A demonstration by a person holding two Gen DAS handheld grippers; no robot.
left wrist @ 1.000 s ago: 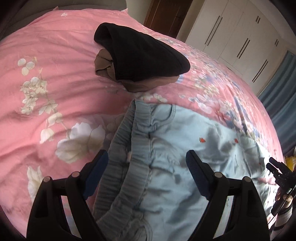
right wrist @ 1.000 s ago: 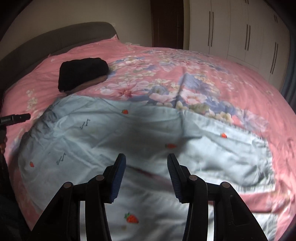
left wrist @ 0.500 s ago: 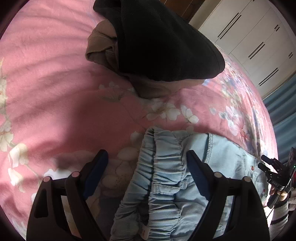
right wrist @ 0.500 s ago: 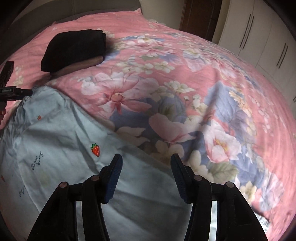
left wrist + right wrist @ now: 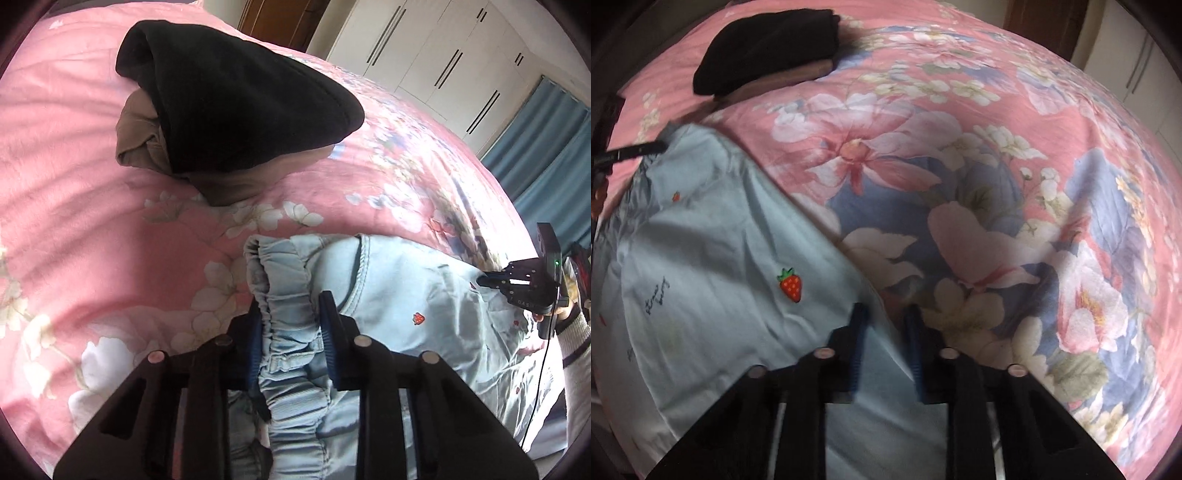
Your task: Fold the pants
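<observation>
Light blue pants (image 5: 424, 295) with small strawberry prints lie spread on the pink floral bed. My left gripper (image 5: 290, 306) is shut on the gathered elastic waistband (image 5: 284, 284) at the pants' far corner. My right gripper (image 5: 884, 315) is shut on the far edge of the pants (image 5: 720, 258), where the fabric meets the bedspread. The right gripper also shows at the right edge of the left wrist view (image 5: 517, 280). The left gripper's tip shows at the left edge of the right wrist view (image 5: 631, 151).
A folded stack, a black garment (image 5: 240, 99) on a brown one (image 5: 144, 147), lies on the bedspread (image 5: 74, 184) beyond the waistband; it also shows in the right wrist view (image 5: 764, 44). White wardrobes (image 5: 443, 62) and a blue curtain (image 5: 554, 147) stand behind.
Both grippers closed from open onto the pants: the left on the waistband, the right on the far fabric edge. Both had moved forward toward the far edge of the pants.
</observation>
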